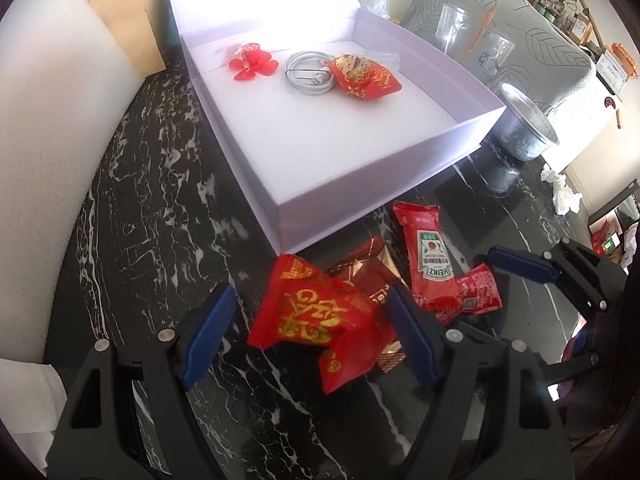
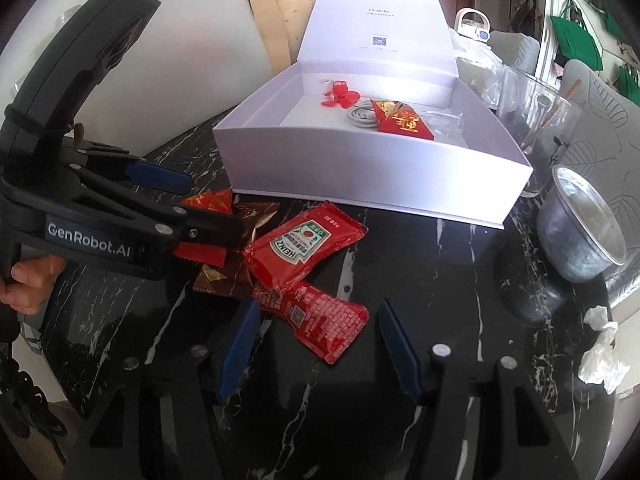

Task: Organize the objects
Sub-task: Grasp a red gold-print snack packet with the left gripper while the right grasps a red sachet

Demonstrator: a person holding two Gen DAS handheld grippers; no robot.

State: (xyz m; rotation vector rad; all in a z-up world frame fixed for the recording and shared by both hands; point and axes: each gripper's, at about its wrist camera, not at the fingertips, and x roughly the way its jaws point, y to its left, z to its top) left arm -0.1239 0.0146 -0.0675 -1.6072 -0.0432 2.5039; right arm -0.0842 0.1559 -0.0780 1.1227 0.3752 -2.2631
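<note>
An open white box (image 1: 256, 168) (image 2: 360, 168) holds a red flower clip (image 1: 252, 62), a coiled white cable (image 1: 308, 72) and a red packet (image 1: 364, 76). On the black marble table in front of it lie a red-and-gold snack packet (image 1: 316, 320), a brown-gold packet (image 1: 366, 268) and two Heinz ketchup sachets (image 1: 430, 260) (image 2: 304, 244), one (image 2: 320, 320) partly under the other. My left gripper (image 1: 310, 336) is open around the red-and-gold packet, which looks tilted up. My right gripper (image 2: 318, 344) is open over the lower sachet.
A metal bucket (image 2: 580, 232) and a glass jar (image 2: 536, 128) stand right of the box. Crumpled tissue (image 2: 600, 344) lies at the right edge. White foam board (image 2: 192, 52) and brown paper bags (image 2: 280, 28) stand behind on the left.
</note>
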